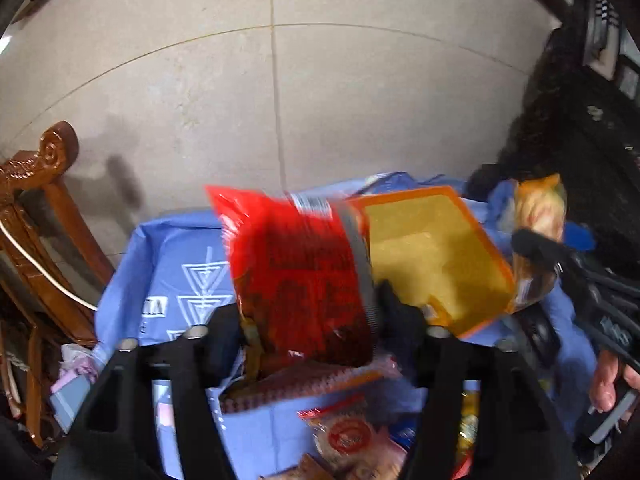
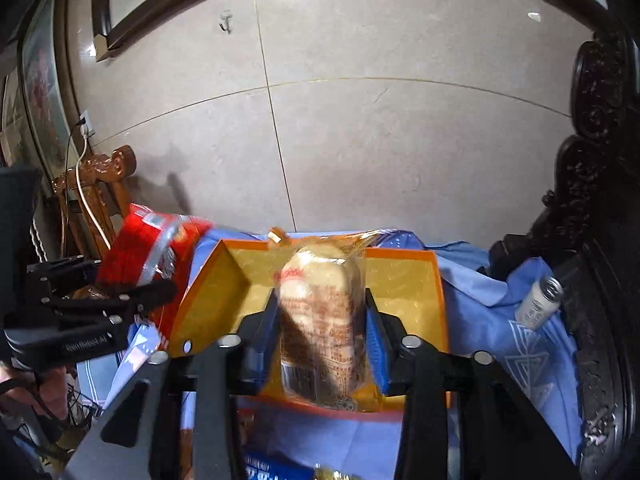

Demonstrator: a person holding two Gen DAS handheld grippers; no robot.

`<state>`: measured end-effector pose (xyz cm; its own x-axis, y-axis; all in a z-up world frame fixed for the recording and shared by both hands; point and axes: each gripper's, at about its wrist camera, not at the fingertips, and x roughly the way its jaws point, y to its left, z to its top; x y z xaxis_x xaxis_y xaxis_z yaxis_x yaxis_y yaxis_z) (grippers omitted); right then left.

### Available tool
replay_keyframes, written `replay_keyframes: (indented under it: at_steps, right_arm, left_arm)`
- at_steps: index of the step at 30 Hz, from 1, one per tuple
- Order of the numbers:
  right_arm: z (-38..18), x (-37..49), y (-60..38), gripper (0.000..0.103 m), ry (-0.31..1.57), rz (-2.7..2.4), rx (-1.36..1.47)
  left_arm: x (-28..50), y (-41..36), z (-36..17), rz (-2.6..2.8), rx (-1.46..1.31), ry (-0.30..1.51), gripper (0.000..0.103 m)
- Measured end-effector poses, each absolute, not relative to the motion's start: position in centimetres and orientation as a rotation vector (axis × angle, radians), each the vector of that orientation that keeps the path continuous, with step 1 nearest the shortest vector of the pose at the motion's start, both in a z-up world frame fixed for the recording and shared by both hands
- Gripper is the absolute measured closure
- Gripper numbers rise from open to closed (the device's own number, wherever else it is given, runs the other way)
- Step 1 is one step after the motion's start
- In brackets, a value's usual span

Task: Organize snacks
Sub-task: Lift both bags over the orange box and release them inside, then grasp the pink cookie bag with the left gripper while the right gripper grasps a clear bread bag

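Snacks were mid-transfer: the left gripper (image 1: pixel 312 320) clamped a red bag (image 1: pixel 296 272) at frame centre, the right gripper (image 2: pixel 320 320) clamped a bread pack (image 2: pixel 320 320) above the yellow box (image 2: pixel 404 280), seemingly needing lowering and release next.

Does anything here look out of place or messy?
Mostly fine. One small can lies tilted in the blue cloth folds, away from the yellow box; both grippers hold packets above it.
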<state>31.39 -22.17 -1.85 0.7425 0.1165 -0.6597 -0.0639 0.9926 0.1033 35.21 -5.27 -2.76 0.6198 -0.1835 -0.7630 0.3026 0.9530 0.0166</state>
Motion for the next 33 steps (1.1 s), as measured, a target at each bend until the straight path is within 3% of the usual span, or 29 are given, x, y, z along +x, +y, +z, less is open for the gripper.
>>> replay_keyframes:
  at_steps: [1, 2, 12, 21, 33]
  right_arm:
    - [-1.9, 31.7, -22.1, 0.003, 0.719, 0.069, 0.065]
    - [-2.0, 31.7, -22.0, 0.003, 0.712, 0.059, 0.059]
    - [-2.2, 29.6, -20.5, 0.003, 0.735, 0.098, 0.063]
    - [-1.1, 23.4, -20.3, 0.003, 0.730, 0.114, 0.065]
    - [-5.8, 14.2, -20.2, 0.003, 0.840, 0.118, 0.066]
  left_arm:
    - [35.5, -5.2, -2.8, -0.247, 0.156, 0.852, 0.005]
    - [35.6, -5.1, -2.7, -0.207, 0.157, 0.836, 0.004]
    - [34.5, -4.1, -2.4, -0.198, 0.141, 0.851, 0.004]
    - [29.1, -2.1, -1.0, -0.199, 0.124, 0.837, 0.004]
    - [20.5, 2.8, -3.7, -0.158, 0.073, 0.880, 0.004]
